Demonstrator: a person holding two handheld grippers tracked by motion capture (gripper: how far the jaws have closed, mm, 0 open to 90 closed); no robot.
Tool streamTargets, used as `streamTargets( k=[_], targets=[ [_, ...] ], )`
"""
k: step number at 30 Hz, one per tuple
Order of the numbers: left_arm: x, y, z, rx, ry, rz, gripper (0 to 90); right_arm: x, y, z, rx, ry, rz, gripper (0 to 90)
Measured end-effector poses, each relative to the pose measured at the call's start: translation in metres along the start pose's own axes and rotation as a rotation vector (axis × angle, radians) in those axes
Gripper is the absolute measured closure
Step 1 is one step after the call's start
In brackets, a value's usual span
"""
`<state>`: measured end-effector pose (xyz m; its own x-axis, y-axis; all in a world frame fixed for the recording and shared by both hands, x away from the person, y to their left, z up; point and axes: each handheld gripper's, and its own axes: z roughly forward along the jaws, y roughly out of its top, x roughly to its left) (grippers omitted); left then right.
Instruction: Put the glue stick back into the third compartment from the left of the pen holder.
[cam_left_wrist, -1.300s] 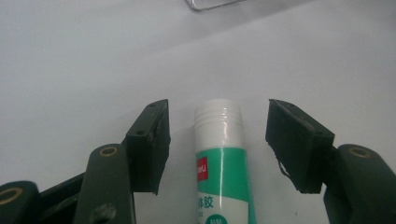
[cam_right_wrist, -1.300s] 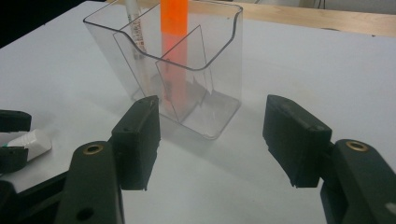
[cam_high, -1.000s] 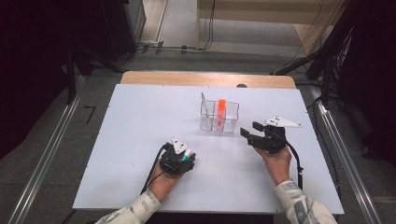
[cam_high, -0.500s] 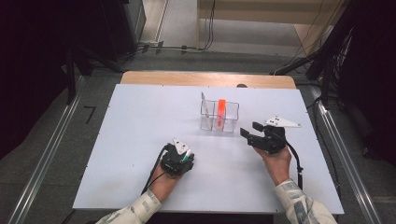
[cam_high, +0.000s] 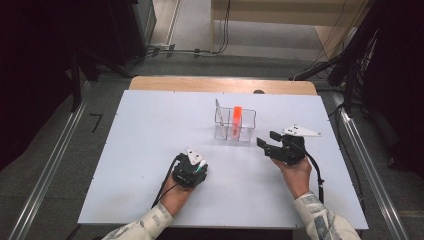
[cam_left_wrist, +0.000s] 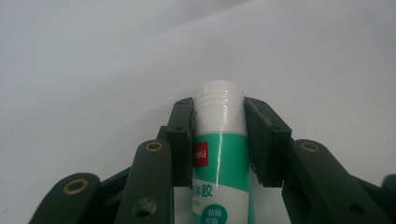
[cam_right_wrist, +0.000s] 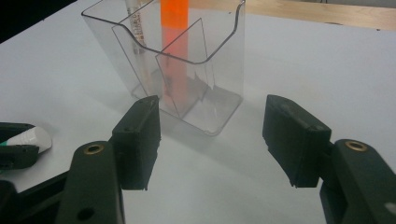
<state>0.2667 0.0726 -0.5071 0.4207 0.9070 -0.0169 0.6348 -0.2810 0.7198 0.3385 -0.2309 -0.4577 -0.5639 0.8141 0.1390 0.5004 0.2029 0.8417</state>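
**Glue stick in left claw; clear holder near right claw**

Glue stick (cam_left_wrist: 219, 140): white tube with a green label band and threaded neck, lying between the jaws of the left claw (cam_left_wrist: 218, 109). The jaws have just been closing and now press on the tube from both sides, its neck end reaching past the jaw tips. In the high view, the left claw (cam_high: 196, 167) sits on the white worktop (cam_high: 150, 130) near its 6 o'clock edge.

Clear holder (cam_high: 235, 125): transparent, divided compartments, upright, at 1 o'clock from the glue stick. Contents: an orange stick (cam_right_wrist: 173, 28) standing in one compartment; a pale thin stick (cam_right_wrist: 135, 28) leaning in another.

Right claw (cam_right_wrist: 212, 135): jaws wide apart, nothing between them, aimed at the holder's base, just short of it.
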Motion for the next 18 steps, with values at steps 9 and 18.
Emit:
streamTargets(
  k=[9,18],
  targets=[
    [-0.002,0.011,-0.003,-0.071,-0.041,-0.033,64.6,0.001,0.0,-0.001,-0.006,0.0,-0.005,34.9],
    [0.002,0.028,-0.001,-0.145,-0.059,-0.092,64.6,0.007,-0.001,0.003,0.008,0.015,-0.011,34.2]
  ],
)
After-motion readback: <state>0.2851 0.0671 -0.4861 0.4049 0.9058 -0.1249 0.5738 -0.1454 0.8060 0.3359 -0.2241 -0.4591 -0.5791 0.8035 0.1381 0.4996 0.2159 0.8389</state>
